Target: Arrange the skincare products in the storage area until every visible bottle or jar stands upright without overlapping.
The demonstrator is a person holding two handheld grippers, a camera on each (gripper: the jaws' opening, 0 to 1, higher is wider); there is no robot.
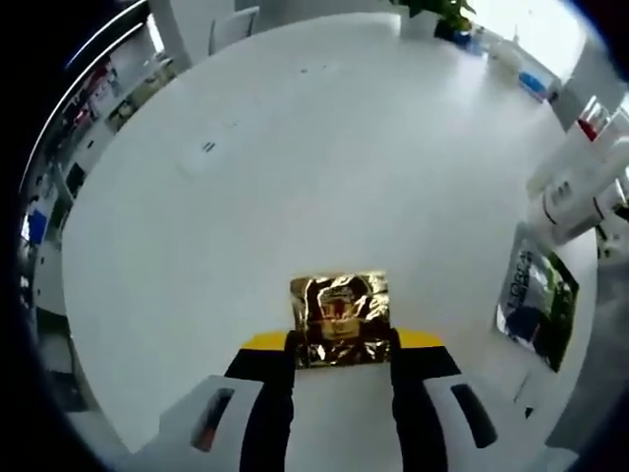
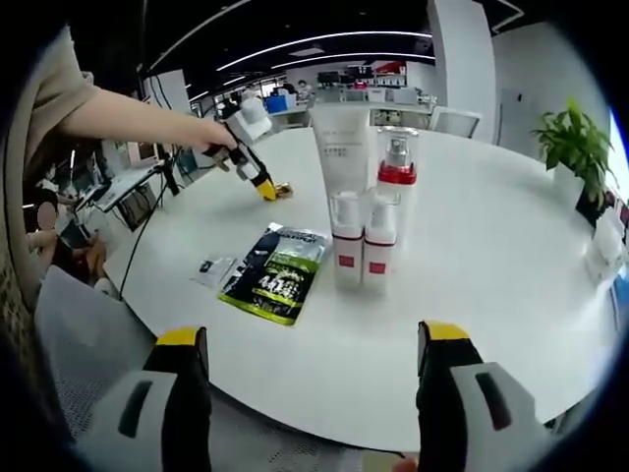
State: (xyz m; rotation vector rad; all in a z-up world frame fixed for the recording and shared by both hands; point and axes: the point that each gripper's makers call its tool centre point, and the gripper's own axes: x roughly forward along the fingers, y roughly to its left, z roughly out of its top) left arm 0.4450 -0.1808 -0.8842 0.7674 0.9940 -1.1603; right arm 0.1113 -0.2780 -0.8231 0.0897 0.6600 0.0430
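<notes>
On the white table [image 2: 511, 256], the left gripper [image 1: 339, 346] clamps a gold foil sachet [image 1: 339, 320] well apart from the upright cluster of bottles [image 2: 364, 211]; the right gripper [image 2: 313, 359] hangs with jaws spread, empty, near the cluster. A dark green pouch [image 2: 275, 270] lies flat beside it. Carried in carelessly, the sachet could topple the tall tube [image 2: 342, 147].
</notes>
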